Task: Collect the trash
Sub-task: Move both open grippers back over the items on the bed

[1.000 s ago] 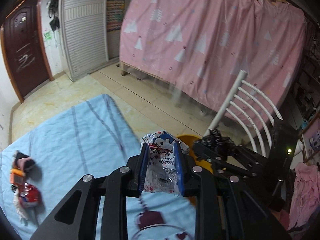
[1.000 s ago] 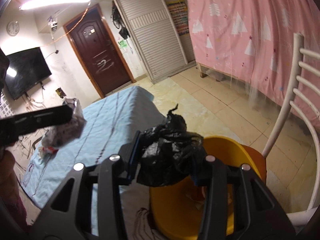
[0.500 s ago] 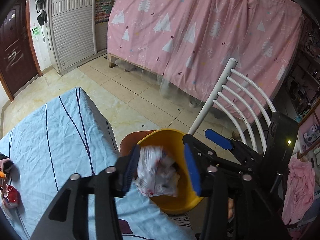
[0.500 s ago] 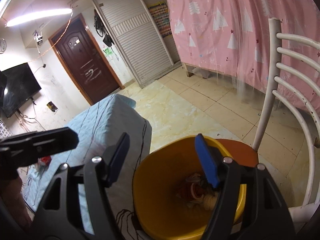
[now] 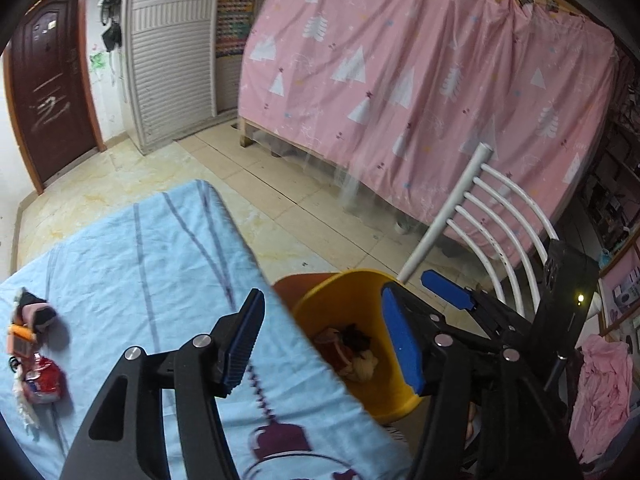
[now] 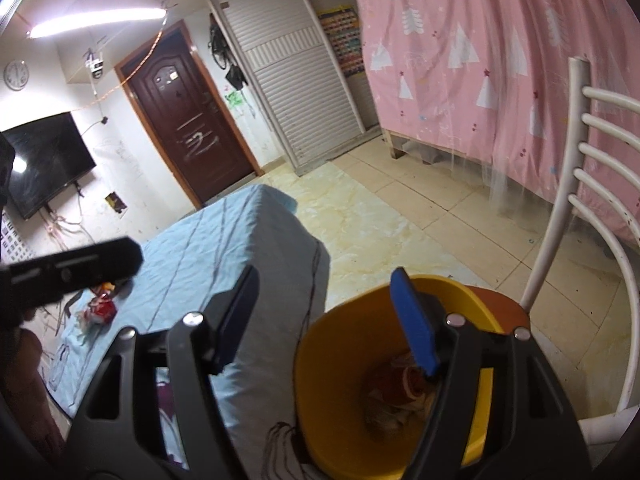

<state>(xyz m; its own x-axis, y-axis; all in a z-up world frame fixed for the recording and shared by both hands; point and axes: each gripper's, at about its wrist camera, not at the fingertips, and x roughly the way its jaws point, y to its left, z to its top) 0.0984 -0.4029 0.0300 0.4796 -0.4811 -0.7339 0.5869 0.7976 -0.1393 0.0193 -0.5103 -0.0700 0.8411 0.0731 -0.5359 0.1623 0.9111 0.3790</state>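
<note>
A yellow bin (image 5: 352,296) stands on an orange chair seat beside the blue-sheeted table; it also shows in the right wrist view (image 6: 352,344). Crumpled trash (image 5: 352,350) lies inside it and shows in the right wrist view (image 6: 396,396) too. My left gripper (image 5: 322,344) is open and empty, over the table edge and the bin's rim. My right gripper (image 6: 330,320) is open and empty above the bin; it appears in the left wrist view (image 5: 448,292) at the bin's far side. More trash, a red wrapper (image 5: 42,376) with small bits, lies at the table's left.
A white metal chair back (image 5: 492,216) rises right behind the bin. A pink curtain (image 5: 420,80) hangs behind it. The blue sheet (image 5: 140,260) covers the table. Tiled floor, a brown door (image 6: 188,128) and a shutter cupboard lie beyond. Pink cloth (image 5: 600,392) sits far right.
The left gripper opened and the printed plastic wrapper left it, into the bin. The right gripper, shut on a black bag one second ago, has been open and empty since half a second ago.
</note>
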